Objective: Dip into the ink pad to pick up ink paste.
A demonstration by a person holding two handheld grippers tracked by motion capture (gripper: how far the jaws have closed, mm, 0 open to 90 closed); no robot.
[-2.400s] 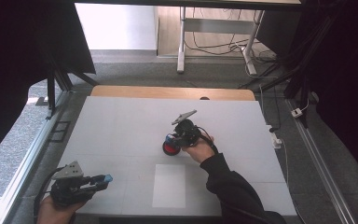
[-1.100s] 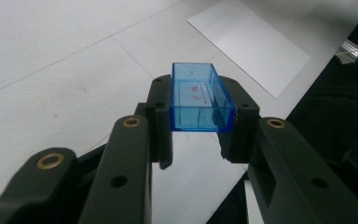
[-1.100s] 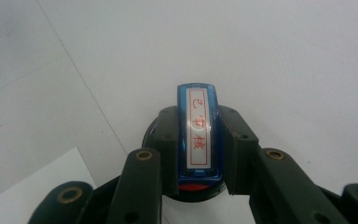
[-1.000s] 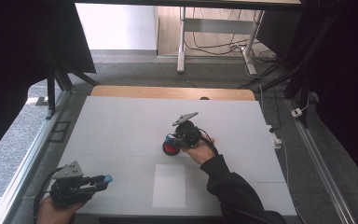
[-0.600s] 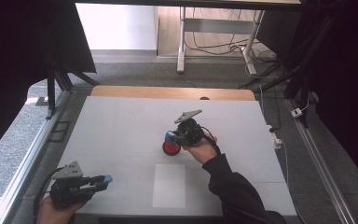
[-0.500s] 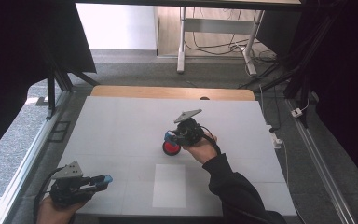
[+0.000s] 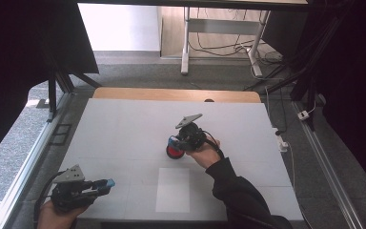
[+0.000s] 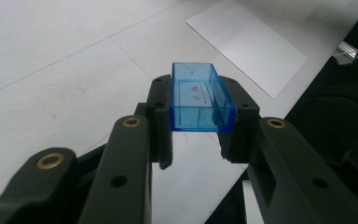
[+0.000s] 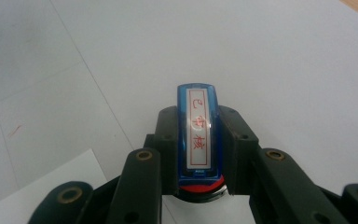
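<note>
Right gripper (image 7: 176, 143) pinching stamp (image 9: 199, 135) over red ink pad (image 7: 174, 152) mid-table, left gripper (image 7: 106, 183) clamping blue cap (image 8: 201, 97) near front-left corner; tilted press risks uneven inking or a smear on paper (image 7: 172, 190).

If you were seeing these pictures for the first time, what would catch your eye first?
The blue stamp with red characters, clamped in the right hand-held gripper over a red ink pad mid-table. Next, the clear blue cap gripped by the left hand-held gripper at the near left corner, beside a white paper sheet.
</note>
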